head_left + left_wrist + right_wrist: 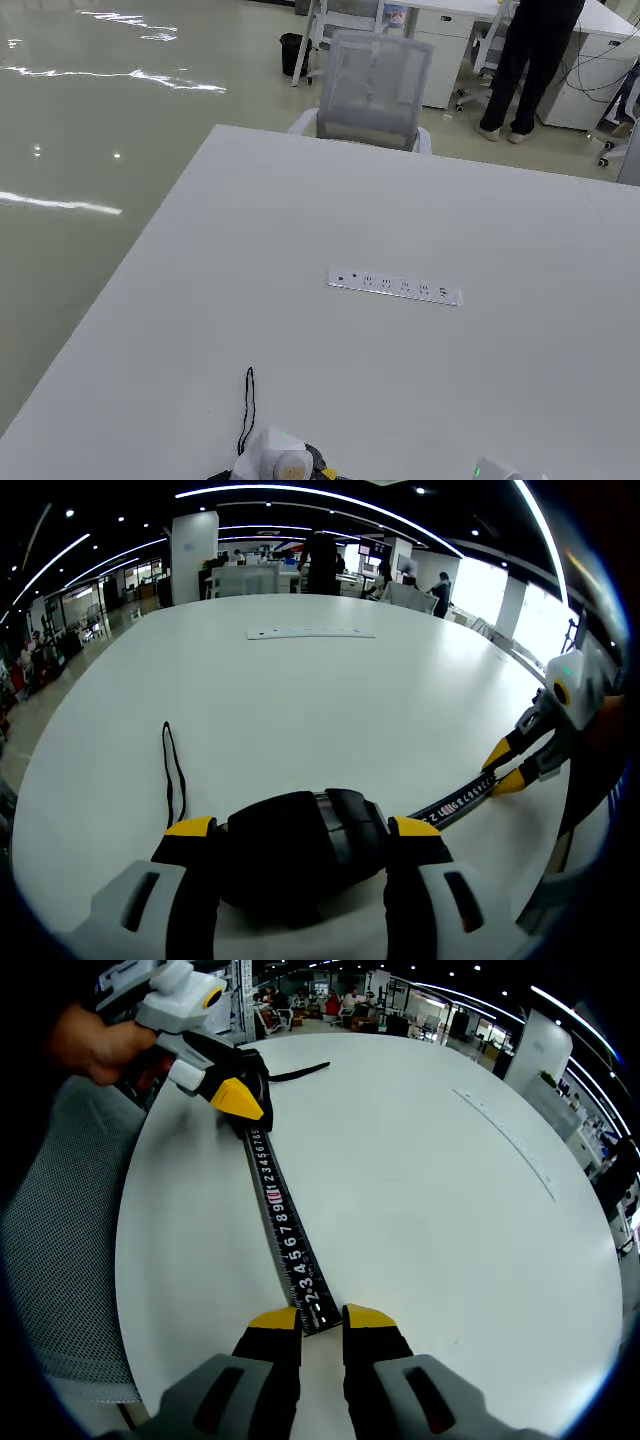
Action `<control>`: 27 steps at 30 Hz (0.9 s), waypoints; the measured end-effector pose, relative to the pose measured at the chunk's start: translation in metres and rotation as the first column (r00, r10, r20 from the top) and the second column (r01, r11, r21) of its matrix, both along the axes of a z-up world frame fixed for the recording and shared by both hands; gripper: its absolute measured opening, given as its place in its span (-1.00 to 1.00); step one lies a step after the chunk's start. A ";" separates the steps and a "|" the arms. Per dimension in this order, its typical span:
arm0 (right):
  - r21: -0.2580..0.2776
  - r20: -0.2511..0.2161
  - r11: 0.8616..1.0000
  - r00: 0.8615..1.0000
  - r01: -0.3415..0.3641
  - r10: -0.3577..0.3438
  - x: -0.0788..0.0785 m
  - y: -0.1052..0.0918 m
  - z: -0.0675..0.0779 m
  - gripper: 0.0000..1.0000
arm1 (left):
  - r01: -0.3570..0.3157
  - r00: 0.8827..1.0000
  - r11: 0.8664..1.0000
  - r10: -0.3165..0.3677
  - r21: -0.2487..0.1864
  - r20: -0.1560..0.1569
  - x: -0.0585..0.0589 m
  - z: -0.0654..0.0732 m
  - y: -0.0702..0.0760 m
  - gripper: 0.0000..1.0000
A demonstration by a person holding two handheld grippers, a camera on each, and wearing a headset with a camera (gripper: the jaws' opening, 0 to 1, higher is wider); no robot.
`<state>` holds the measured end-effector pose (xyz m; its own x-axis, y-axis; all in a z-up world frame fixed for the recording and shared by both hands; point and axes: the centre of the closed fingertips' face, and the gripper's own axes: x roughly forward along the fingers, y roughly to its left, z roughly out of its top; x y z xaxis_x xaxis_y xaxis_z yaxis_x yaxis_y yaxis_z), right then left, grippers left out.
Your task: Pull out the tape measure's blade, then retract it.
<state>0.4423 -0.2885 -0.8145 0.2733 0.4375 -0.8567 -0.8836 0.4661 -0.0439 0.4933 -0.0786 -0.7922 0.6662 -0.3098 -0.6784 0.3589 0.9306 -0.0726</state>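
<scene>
At the near edge of the white table (400,200), the left gripper (302,828) clamps the black tape measure (300,860) and the right gripper (320,1318) pinches the tip of its extended blade (285,1225), both grippers largely cropped from the head view.

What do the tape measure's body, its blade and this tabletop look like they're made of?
Tape measure case: black and slightly glossy, probably moulded plastic or rubber, judging by the soft highlights on its rounded ribs. Blade: thin dark strip with printed white numerals, likely coated steel, though the look alone can't confirm it. Tabletop: smooth matte white, probably laminate; no grain visible.
</scene>
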 end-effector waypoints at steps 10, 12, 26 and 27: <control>0.010 -0.008 1.000 1.000 0.002 -0.002 0.002 0.004 0.000 -0.72 | 0.000 1.000 1.000 0.000 -0.004 -0.001 0.000 0.002 0.000 0.28; 0.013 -0.011 1.000 1.000 0.000 0.000 0.002 0.005 -0.001 -0.72 | 0.000 1.000 1.000 0.000 -0.004 -0.001 0.000 0.002 0.000 0.28; 0.015 -0.017 1.000 1.000 -0.021 0.021 0.001 0.014 0.001 -0.73 | 0.001 1.000 1.000 -0.001 -0.008 -0.004 0.001 0.001 0.000 0.28; 0.014 -0.016 1.000 1.000 -0.022 0.022 0.002 0.014 0.001 -0.73 | 0.001 1.000 1.000 -0.001 -0.008 -0.004 0.001 0.001 0.000 0.28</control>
